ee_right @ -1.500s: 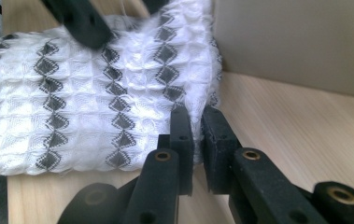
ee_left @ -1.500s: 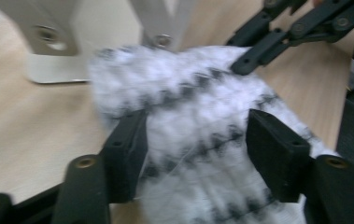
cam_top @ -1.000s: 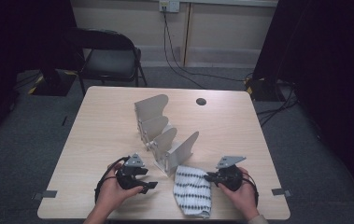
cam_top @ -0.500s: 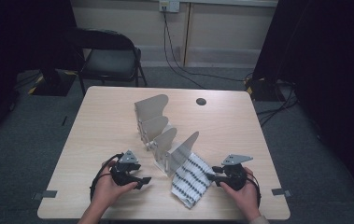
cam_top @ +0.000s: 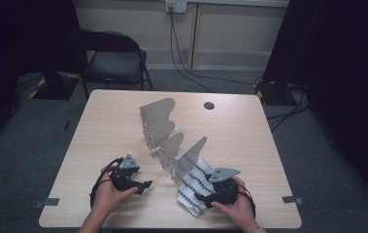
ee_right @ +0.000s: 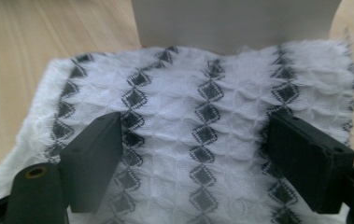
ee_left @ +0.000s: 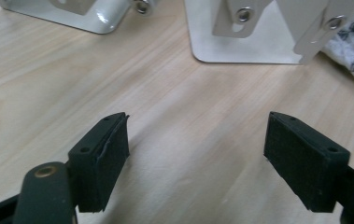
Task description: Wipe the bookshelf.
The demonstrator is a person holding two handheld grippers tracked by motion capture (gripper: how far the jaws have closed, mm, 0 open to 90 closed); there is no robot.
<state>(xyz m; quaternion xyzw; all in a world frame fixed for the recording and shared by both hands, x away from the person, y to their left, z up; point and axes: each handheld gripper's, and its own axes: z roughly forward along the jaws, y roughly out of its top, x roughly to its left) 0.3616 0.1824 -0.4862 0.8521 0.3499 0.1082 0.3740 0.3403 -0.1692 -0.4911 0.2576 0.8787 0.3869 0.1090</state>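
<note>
A: Where's the cloth?

B: The white cloth (cam_top: 193,187) with rows of dark diamonds lies flat on the wooden table (cam_top: 108,126), near the front edge on the right, its far edge tucked against the nearest panel of the white divider rack (cam_top: 172,145).

A: And the right gripper (cam_top: 205,198)?

B: Low over the cloth's near end. Its jaws have just been opening and now stand wide. In the right gripper view the cloth spreads beneath and between the pads (ee_right: 95,158), but they don't pinch it.

A: The left gripper (cam_top: 145,185)?

B: Just left of the rack's near end, over bare wood, apart from the cloth. Its jaws have also been opening, and nothing is between them.

A: Anything farther off?

B: A round dark grommet hole (cam_top: 209,105) in the table's far side, and a dark chair (cam_top: 108,53) behind the table.
</note>
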